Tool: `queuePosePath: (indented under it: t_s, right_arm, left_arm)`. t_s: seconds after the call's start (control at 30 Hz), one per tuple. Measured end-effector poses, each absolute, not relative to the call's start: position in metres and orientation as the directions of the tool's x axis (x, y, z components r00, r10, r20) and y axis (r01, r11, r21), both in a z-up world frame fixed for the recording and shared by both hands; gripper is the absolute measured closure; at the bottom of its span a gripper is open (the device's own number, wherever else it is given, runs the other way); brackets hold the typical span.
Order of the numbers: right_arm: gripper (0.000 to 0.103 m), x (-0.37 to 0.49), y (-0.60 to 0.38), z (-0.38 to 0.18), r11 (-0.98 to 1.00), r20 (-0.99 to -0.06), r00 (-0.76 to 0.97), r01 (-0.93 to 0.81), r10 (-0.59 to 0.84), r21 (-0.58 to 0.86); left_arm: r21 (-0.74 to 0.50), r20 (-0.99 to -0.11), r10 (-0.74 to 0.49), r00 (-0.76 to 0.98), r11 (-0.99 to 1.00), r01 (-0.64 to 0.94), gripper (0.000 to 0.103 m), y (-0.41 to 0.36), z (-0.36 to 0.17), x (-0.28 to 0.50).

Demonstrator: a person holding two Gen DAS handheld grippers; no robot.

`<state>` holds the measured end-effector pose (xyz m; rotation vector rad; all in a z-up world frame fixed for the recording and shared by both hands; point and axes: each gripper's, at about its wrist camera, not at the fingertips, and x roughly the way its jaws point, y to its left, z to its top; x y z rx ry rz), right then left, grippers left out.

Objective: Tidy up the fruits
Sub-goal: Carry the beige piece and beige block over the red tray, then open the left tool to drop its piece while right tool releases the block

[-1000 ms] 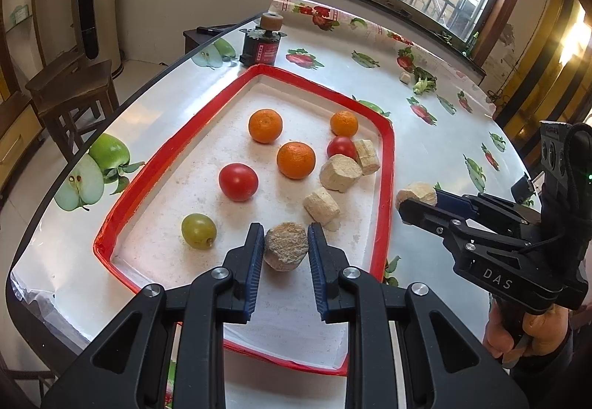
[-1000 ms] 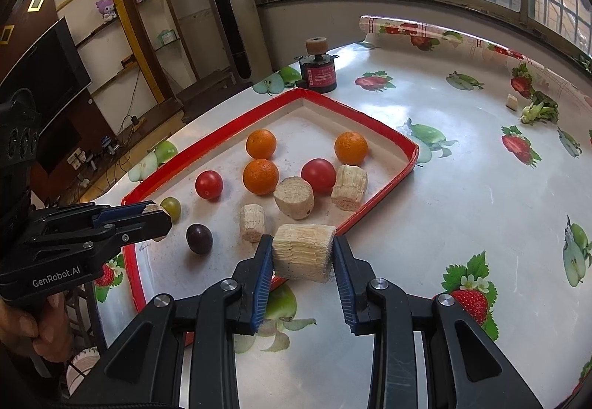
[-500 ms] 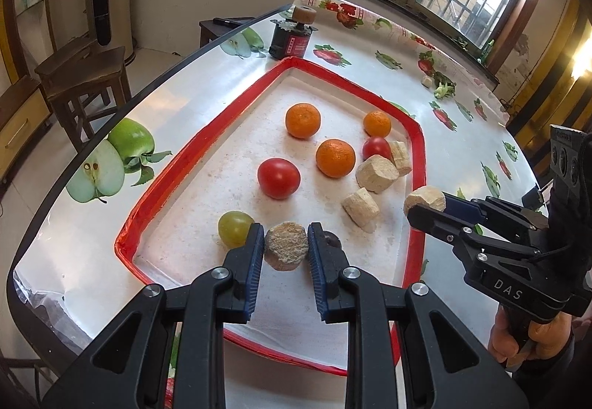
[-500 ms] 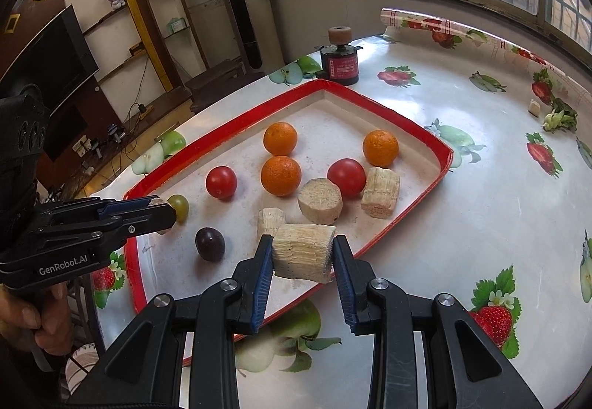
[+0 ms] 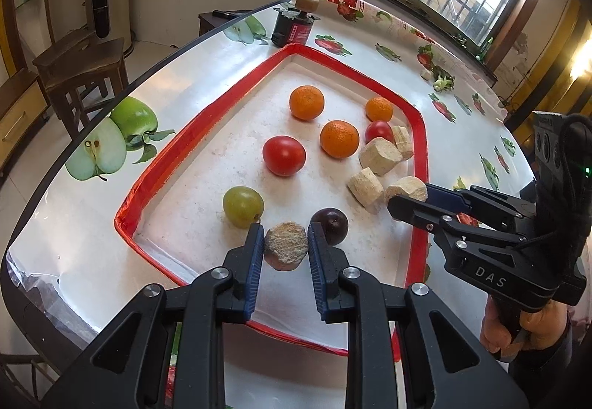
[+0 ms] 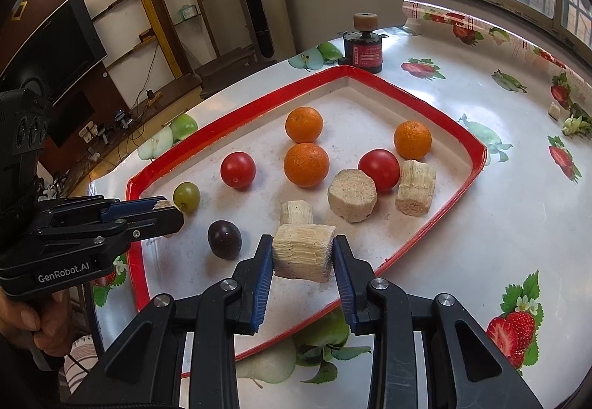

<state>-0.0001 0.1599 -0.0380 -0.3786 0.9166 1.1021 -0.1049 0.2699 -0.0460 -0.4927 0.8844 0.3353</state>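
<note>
A red-rimmed tray (image 5: 207, 113) (image 6: 477, 157) holds three oranges (image 5: 339, 139), two tomatoes (image 5: 283, 155), a green grape (image 5: 243, 206), a dark plum (image 5: 330, 225) (image 6: 224, 239) and three pale fibrous chunks (image 6: 351, 194). My left gripper (image 5: 285, 235) is shut on a tan round chunk (image 5: 286, 248), held above the tray's near end between the grape and the plum. My right gripper (image 6: 303, 242) is shut on a pale fibrous chunk (image 6: 304, 253) just inside the tray's near rim. Each gripper shows in the other's view: the right gripper (image 5: 407, 194) and the left gripper (image 6: 168, 211).
A dark red-labelled canister (image 5: 292, 26) (image 6: 364, 48) stands beyond the tray's far corner. The fruit-print tablecloth (image 6: 481, 224) stretches to the right. A wooden stool (image 5: 85, 65) stands past the table's left edge. A person's hands (image 5: 525, 331) grip both handles.
My right gripper has carried its chunk from outside the tray's rim to over the tray. My left gripper has drifted with its chunk toward the grape and the plum.
</note>
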Motion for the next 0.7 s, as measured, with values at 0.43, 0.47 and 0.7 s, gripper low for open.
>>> queuePosePath:
  t_s: [0.43,0.47,0.7]
  right_arm:
    - [0.071,0.003,0.165,-0.046,0.447,-0.803,0.148,-0.88,0.578,0.159]
    - [0.071,0.003,0.166,-0.047,0.448,-0.804,0.148,-0.88,0.576,0.159]
    - [0.068,0.001,0.166,-0.045,0.443,-0.803,0.15,-0.883,0.577,0.153]
  left_arm:
    - [-0.274,-0.821,0.045,0.569,0.843,-0.463,0.081,0.262,-0.062,-0.098]
    - [-0.274,-0.821,0.046,0.569,0.843,-0.463,0.081,0.262,-0.063,-0.098]
    - [-0.264,-0.825,0.058,0.562,0.84,-0.474,0.081,0.263,-0.065,-0.099]
